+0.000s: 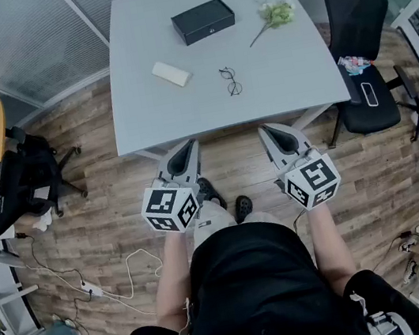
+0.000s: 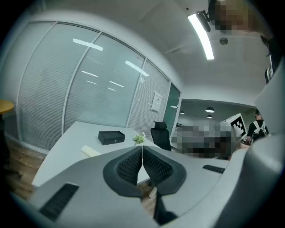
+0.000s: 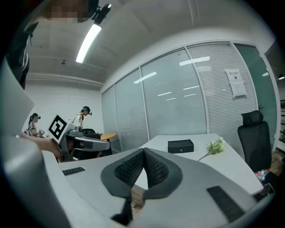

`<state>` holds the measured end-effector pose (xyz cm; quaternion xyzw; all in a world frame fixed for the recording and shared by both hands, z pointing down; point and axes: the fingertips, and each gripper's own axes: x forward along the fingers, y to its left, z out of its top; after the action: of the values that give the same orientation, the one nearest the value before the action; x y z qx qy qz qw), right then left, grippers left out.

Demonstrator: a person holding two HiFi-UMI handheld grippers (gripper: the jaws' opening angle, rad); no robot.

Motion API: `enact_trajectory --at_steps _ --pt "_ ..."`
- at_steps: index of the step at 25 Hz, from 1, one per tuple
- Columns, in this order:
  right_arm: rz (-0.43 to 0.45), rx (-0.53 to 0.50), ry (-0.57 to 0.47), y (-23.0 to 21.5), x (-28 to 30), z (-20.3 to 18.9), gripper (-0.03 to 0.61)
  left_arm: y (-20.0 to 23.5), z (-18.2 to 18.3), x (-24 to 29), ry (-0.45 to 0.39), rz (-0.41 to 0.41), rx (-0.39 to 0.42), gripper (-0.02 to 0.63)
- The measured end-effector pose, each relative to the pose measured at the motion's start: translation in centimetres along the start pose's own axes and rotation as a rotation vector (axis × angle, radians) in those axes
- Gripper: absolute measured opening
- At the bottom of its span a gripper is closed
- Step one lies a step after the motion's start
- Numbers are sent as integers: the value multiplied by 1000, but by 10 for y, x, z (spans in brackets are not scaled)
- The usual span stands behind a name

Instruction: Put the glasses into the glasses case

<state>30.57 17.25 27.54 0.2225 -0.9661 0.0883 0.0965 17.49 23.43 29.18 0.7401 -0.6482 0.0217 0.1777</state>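
A pair of thin-rimmed glasses (image 1: 231,81) lies on the white table (image 1: 291,84), right of its middle. The black glasses case (image 1: 203,21) sits shut at the far side; it also shows as a black box (image 2: 111,137) in the left gripper view and the same case (image 3: 180,146) in the right gripper view. My left gripper (image 1: 187,151) and right gripper (image 1: 273,134) hang side by side just short of the table's near edge, both shut and empty. Their pads meet tip to tip in both gripper views.
A cream folded cloth (image 1: 171,73) lies left of the glasses. A green flower sprig (image 1: 274,15) rests at the far right corner. A black office chair (image 1: 360,40) stands right of the table, another chair (image 1: 23,179) and cables on the floor at left.
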Motion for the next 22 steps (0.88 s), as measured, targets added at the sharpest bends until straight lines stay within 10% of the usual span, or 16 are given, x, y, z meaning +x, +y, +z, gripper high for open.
enact_trajectory --at_steps 22 --pt "-30 6 22 9 25 -14 17 13 -2 -16 19 20 -10 25"
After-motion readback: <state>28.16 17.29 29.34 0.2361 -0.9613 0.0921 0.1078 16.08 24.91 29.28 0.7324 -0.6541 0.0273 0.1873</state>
